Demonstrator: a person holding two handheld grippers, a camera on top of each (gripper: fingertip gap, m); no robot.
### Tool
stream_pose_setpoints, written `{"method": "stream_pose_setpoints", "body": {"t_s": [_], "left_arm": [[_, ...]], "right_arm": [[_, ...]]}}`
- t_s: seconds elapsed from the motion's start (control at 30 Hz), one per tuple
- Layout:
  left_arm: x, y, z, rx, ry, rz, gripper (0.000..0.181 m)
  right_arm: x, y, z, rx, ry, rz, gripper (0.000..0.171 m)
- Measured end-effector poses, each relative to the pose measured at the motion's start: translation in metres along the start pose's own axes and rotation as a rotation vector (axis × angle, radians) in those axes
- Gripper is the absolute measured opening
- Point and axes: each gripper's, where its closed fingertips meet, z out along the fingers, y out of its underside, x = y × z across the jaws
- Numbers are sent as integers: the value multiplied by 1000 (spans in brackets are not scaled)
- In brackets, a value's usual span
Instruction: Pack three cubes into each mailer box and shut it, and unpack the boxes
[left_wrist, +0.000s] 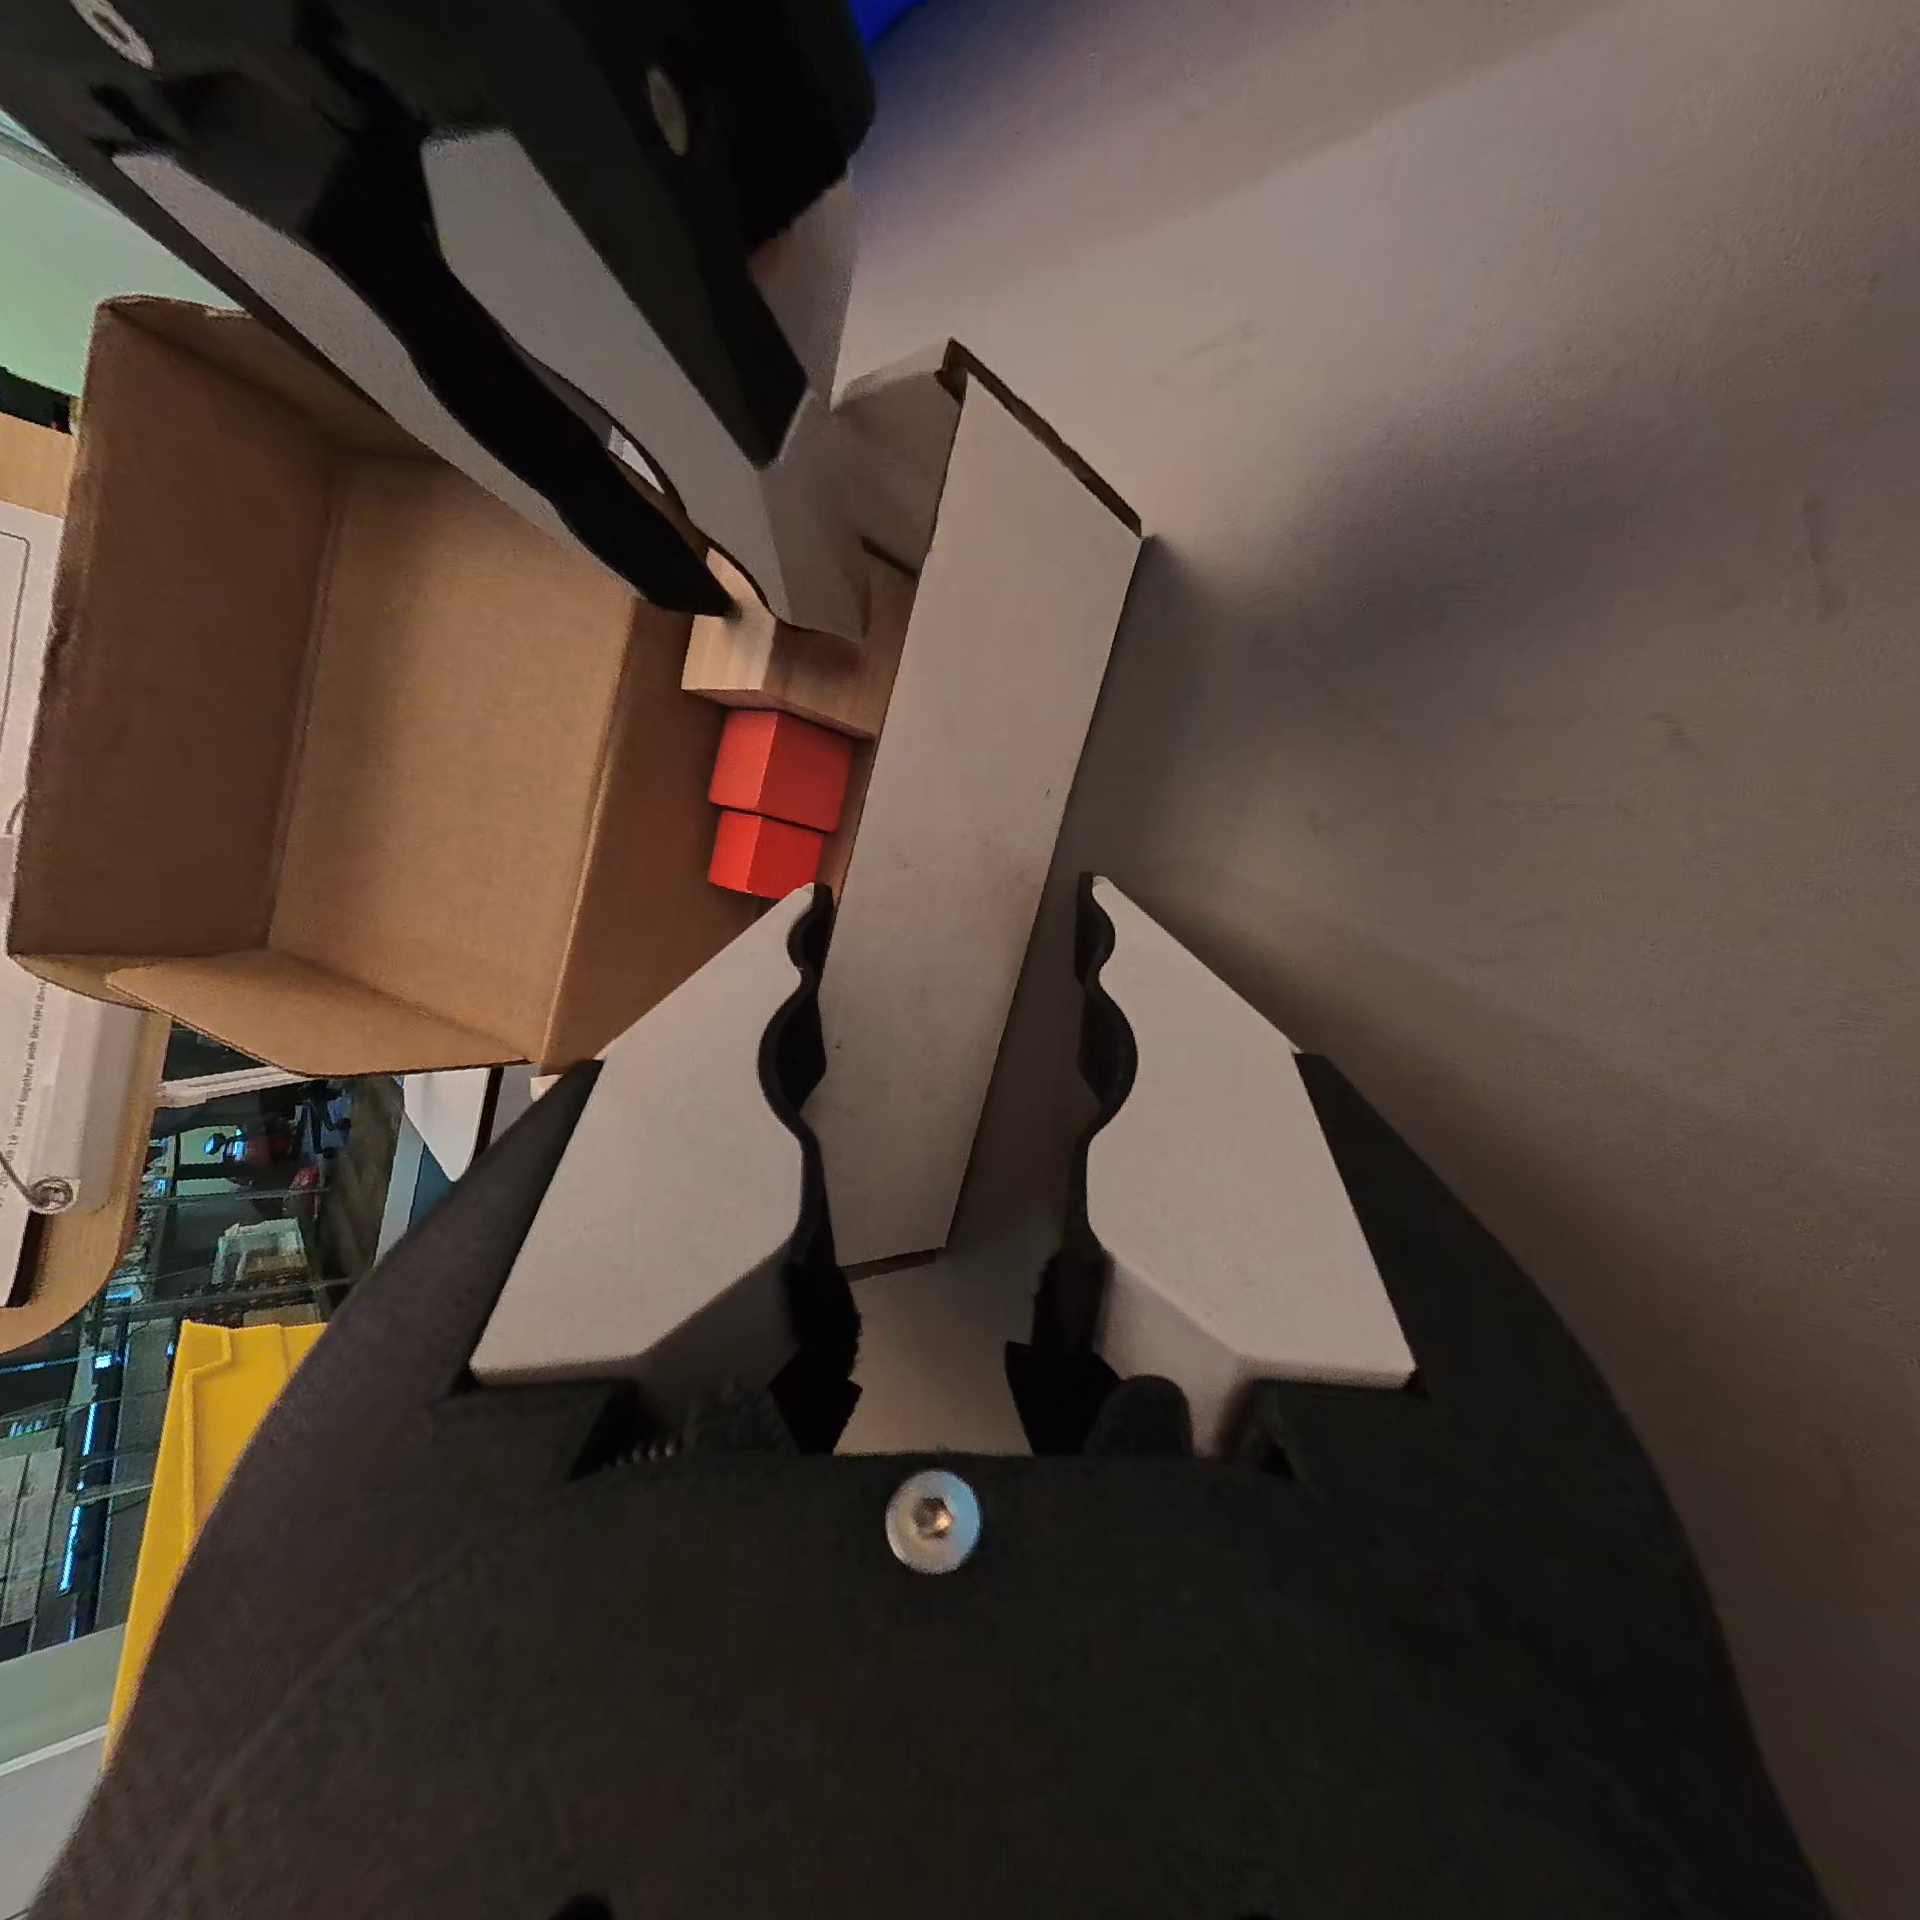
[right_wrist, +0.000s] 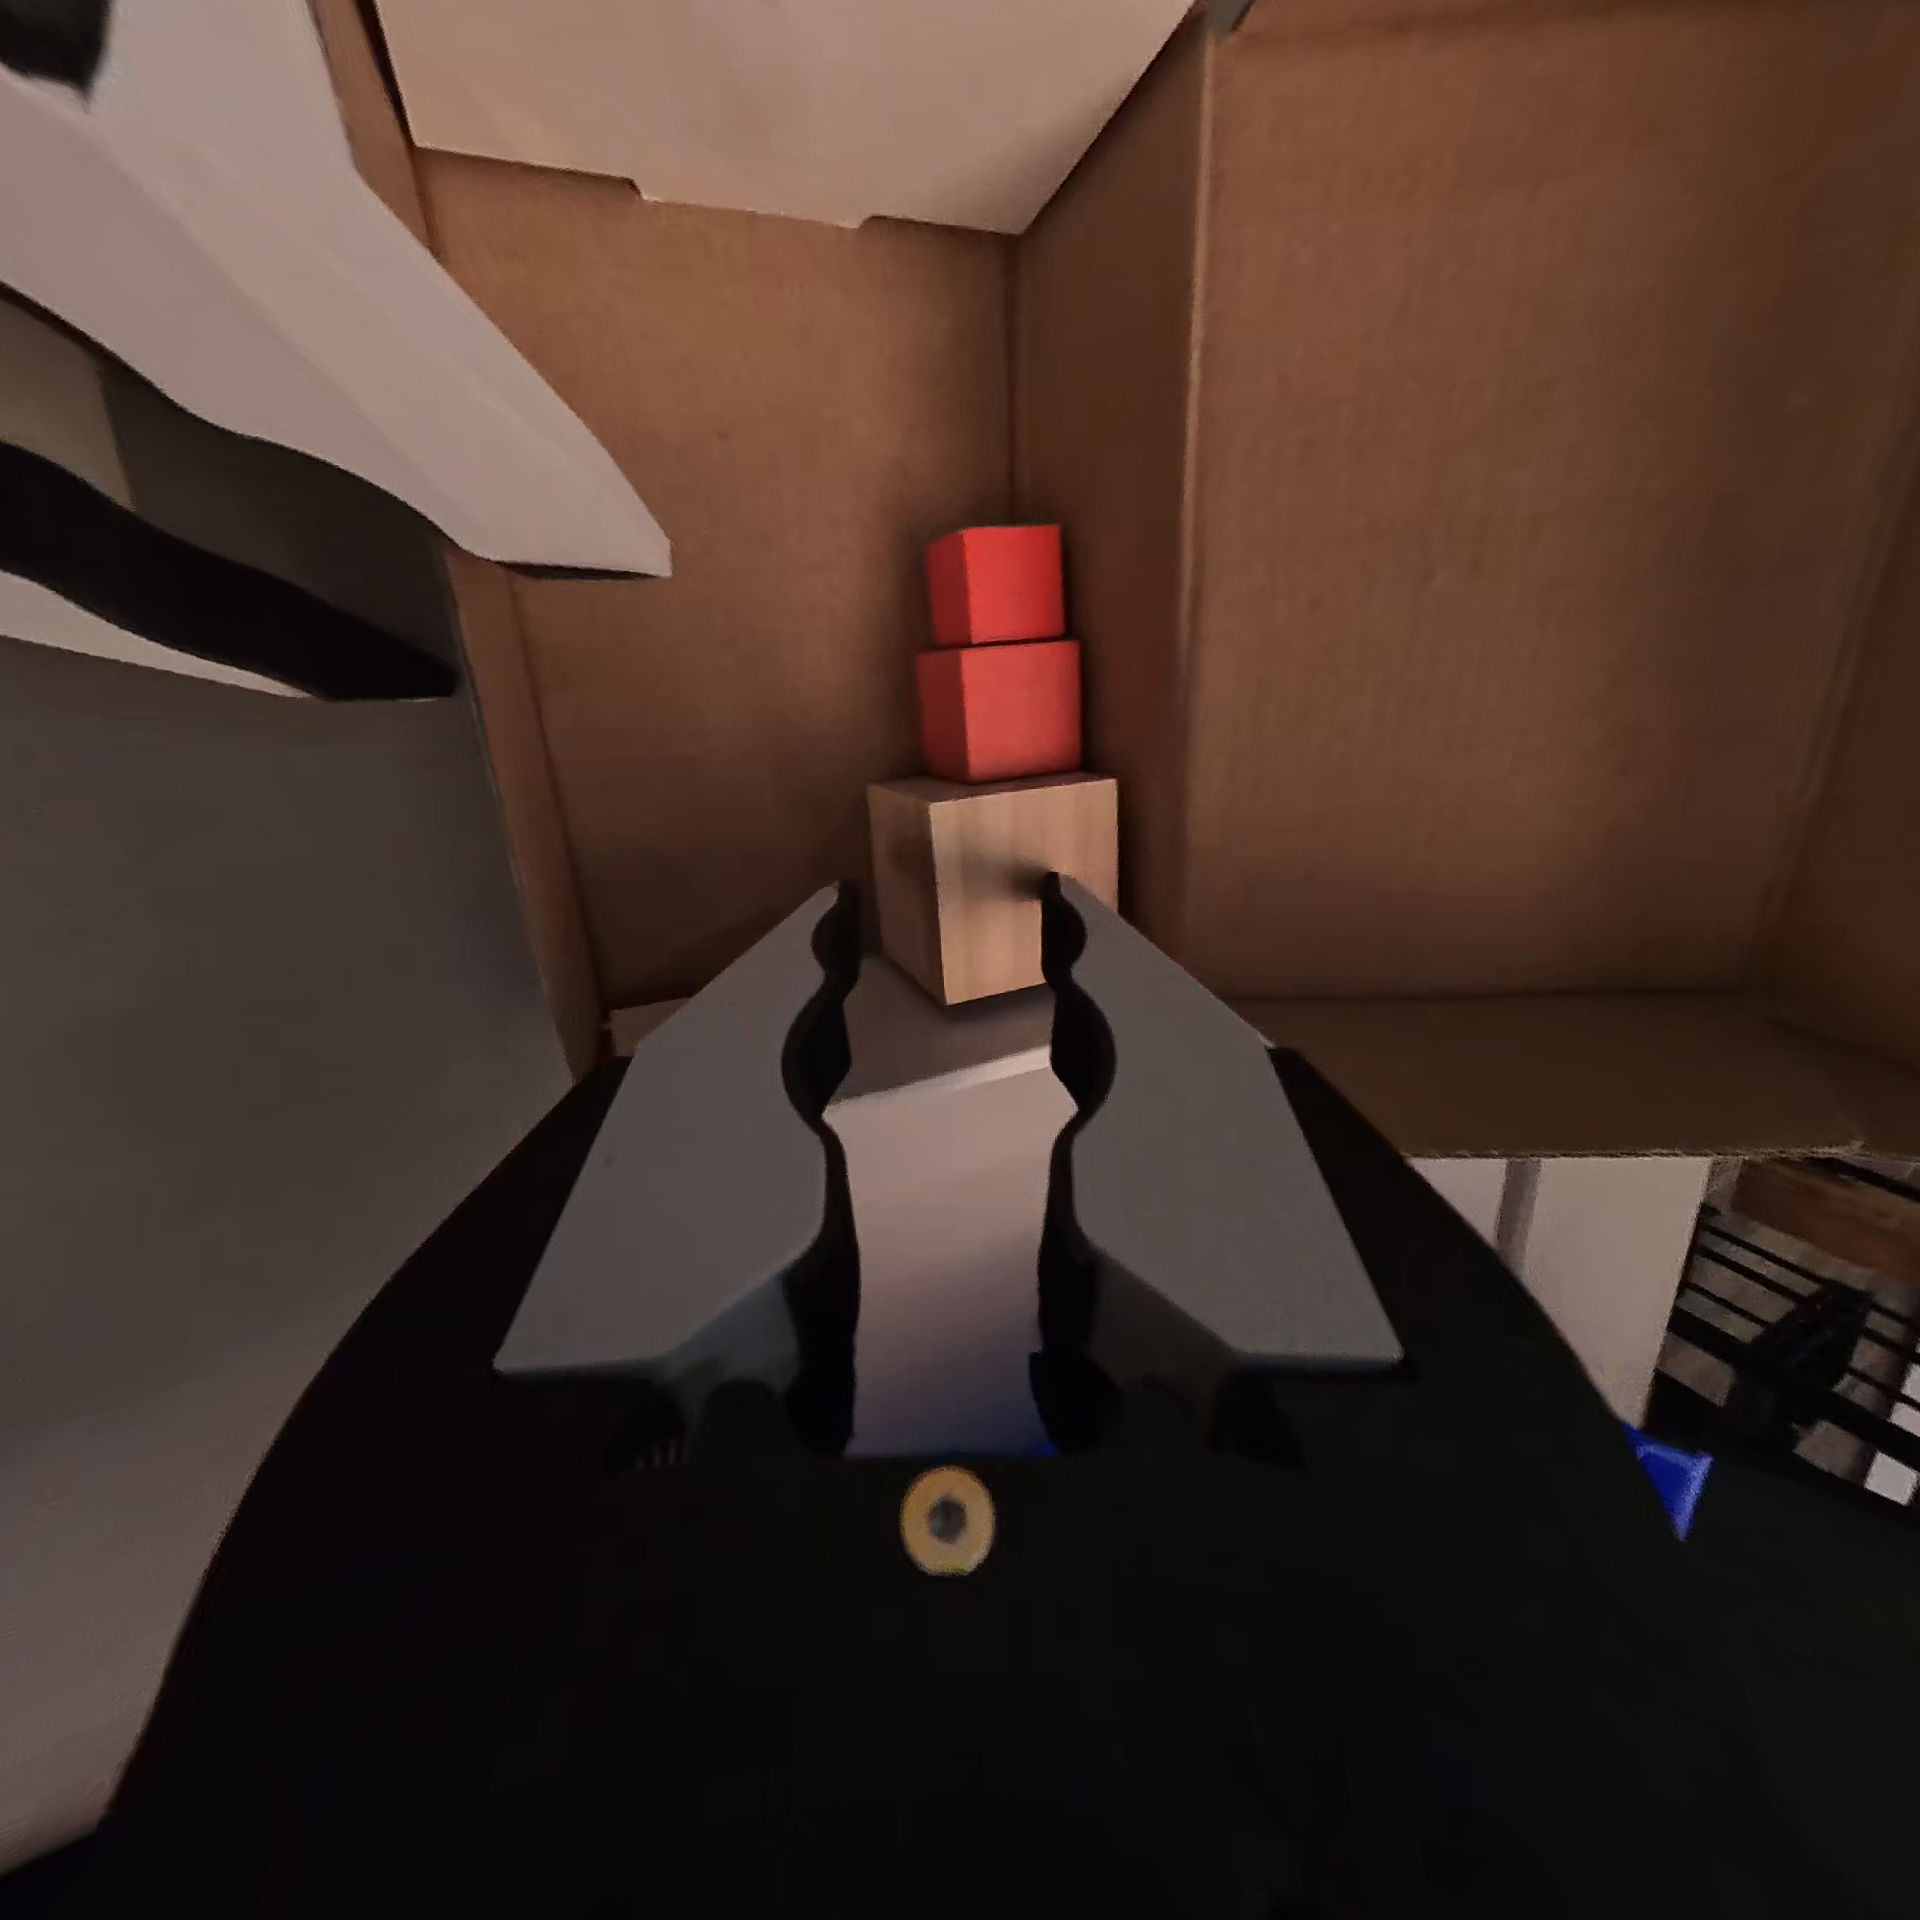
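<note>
An open mailer box lies on the grey table, its brown lid (left_wrist: 416, 727) folded back and its white front wall (left_wrist: 987, 831) standing up. Inside, against that wall, a wooden cube (left_wrist: 748, 665) and two red cubes (left_wrist: 779, 764) (left_wrist: 764, 852) sit in a row. My left gripper (left_wrist: 956, 904) is open and straddles the white wall. My right gripper (left_wrist: 743, 608) reaches into the box. In the right wrist view it (right_wrist: 945, 888) is open, its tips on either side of the wooden cube (right_wrist: 987, 935). The red cubes (right_wrist: 997, 712) (right_wrist: 992, 587) lie behind that cube. A left finger (right_wrist: 312, 416) shows at the top left.
The grey table (left_wrist: 1455, 727) stretches to the right of the box. A yellow bin (left_wrist: 218, 1455) stands off the table's edge at the lower left. Papers (left_wrist: 21, 623) and more cardboard (left_wrist: 31, 468) lie beyond the lid. Across from one pair of fingers to the other is roughly 8 centimetres.
</note>
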Motion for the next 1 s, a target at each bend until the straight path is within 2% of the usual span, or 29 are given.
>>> {"method": "stream_pose_setpoints", "body": {"t_s": [0.13,0.17,0.23,0.27,0.33,0.4,0.57,0.67,0.8,0.87,1.0], "left_arm": [[0,0,0,1,2,-2,46],[0,0,0,1,3,-1,46],[0,0,0,2,3,0,45],[0,0,0,2,3,0,46],[0,0,0,2,2,0,45],[0,0,0,3,2,1,45],[0,-1,1,5,4,0,45],[0,-1,1,6,3,1,45],[0,-1,1,7,0,4,45],[0,0,1,6,-4,6,45],[-1,0,1,4,-17,16,46]], "right_arm": [[-12,-5,-9,3,-87,21,28],[-8,-7,-10,15,-74,16,31],[-2,-8,-7,19,-68,16,51],[-2,-6,-3,1,-91,32,55],[-6,-4,3,-26,-141,58,55],[-6,1,8,-75,-153,50,44],[-5,-8,-1,-78,-146,17,43],[10,-17,-28,-63,-44,-28,43],[48,-19,-98,21,119,50,43],[71,5,-132,28,184,169,43],[108,96,-174,-55,273,480,43]]}}
